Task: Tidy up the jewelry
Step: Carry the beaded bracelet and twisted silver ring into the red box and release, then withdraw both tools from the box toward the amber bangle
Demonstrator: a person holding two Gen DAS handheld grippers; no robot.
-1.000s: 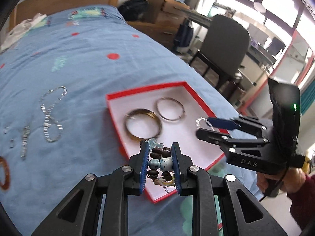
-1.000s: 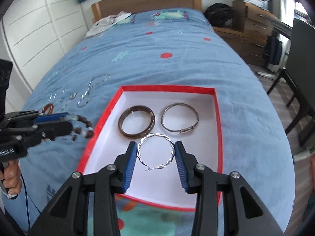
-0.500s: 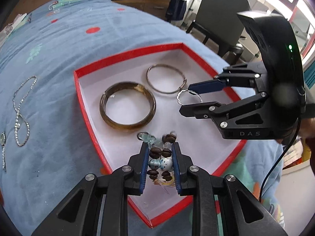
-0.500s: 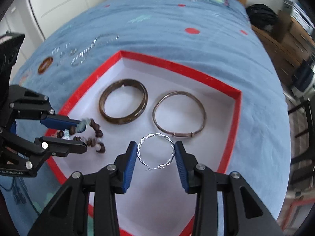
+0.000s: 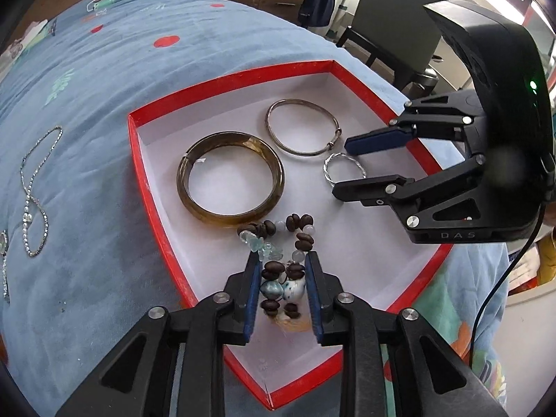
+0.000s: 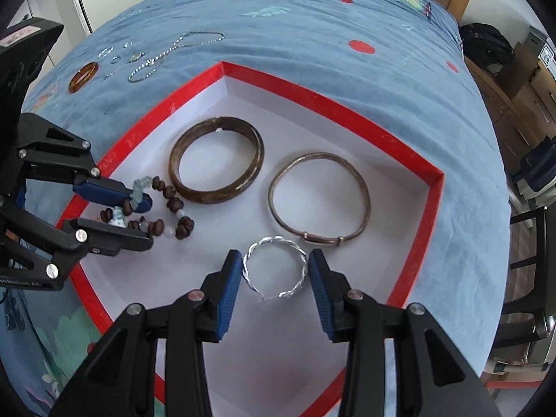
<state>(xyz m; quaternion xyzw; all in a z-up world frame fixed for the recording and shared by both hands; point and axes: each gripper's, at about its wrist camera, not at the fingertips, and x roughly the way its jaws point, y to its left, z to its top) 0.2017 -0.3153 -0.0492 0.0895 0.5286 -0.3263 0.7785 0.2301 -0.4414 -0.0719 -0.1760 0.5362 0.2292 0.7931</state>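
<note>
Release of two pieces into the red-rimmed box on the blue bedspread. The beaded bracelet, brown, pale and blue beads, lies on the white floor at the box's near left, partly between the fingers of the left gripper, whose jaws have just been opening; a second ago it hung pinched above the box. The twisted silver ring rests on the floor at near centre, between the jaws of the right gripper, likewise just opening and now narrowly clear of it on each side. Farther in lie a dark bangle and a thin metal bangle. Both placements appear complete; chains and an amber piece remain on the bedspread at far left.
</note>
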